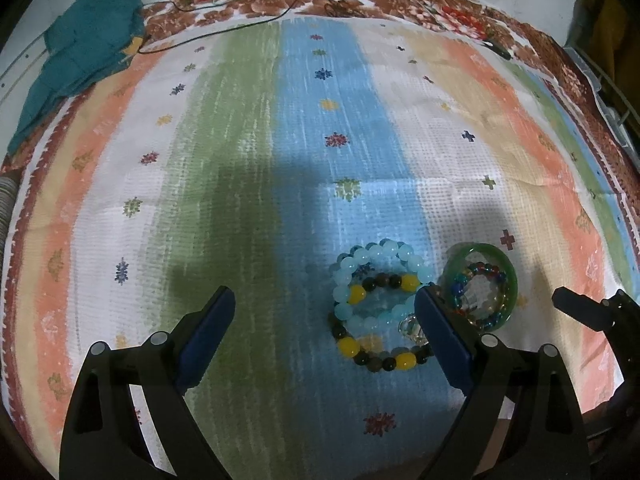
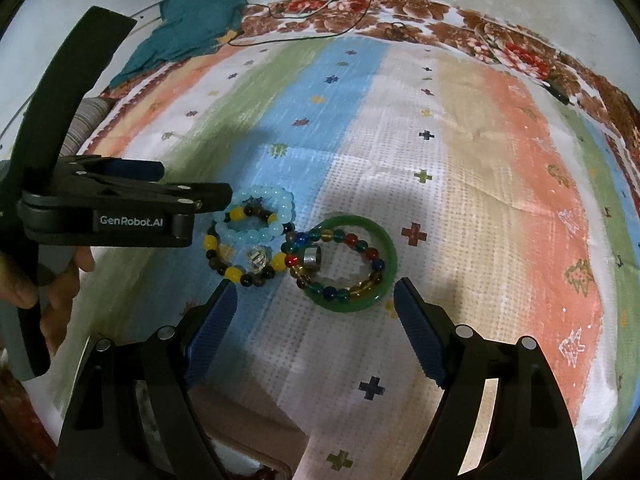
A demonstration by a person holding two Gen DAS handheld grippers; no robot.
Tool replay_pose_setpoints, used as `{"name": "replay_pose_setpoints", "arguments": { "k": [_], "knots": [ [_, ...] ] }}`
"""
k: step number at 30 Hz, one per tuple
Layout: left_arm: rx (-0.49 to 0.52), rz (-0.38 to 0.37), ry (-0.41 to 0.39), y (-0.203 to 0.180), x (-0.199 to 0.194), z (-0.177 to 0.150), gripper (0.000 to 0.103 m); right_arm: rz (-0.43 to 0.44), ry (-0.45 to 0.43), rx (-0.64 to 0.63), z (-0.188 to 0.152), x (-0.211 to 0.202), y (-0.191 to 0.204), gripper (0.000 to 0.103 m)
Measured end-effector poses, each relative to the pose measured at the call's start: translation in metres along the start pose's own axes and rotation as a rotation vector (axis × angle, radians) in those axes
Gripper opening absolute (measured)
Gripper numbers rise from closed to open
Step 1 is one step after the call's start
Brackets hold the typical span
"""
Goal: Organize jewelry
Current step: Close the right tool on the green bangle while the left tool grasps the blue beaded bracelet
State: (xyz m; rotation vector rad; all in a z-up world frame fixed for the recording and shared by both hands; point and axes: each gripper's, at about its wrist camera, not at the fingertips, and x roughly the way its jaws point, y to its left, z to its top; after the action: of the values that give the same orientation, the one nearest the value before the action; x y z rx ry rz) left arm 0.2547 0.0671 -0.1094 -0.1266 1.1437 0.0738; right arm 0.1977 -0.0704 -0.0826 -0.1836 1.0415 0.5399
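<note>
Both my grippers spread wide over the jewelry — nothing held.

Left gripper: the blue bracelet and yellow-and-dark bracelet sit just inside my right finger. Right gripper: the green bangle lies just ahead, between my fingertips — a ring inside it.

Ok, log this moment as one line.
left gripper: open, empty | right gripper: open, empty | green bangle, bead bracelets: on cloth, untouched
</note>
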Motion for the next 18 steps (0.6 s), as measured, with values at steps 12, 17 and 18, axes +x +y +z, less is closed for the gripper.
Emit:
{"name": "replay_pose_setpoints", "arguments": {
  "k": [12,17,18],
  "knots": [
    [0.021,0.007,0.042,0.0,0.024,0.003,0.066,0.023,0.038,-0.021,0.004,0.02,-0.001,0.081],
    [0.032,0.004,0.045,-0.002,0.031,0.004,0.056,0.025,0.041,-0.033,0.005,0.026,0.0,0.081],
    [0.039,0.01,0.045,-0.003,0.033,0.004,0.054,0.023,0.042,-0.037,0.005,0.027,0.001,0.08]
  ]
}}
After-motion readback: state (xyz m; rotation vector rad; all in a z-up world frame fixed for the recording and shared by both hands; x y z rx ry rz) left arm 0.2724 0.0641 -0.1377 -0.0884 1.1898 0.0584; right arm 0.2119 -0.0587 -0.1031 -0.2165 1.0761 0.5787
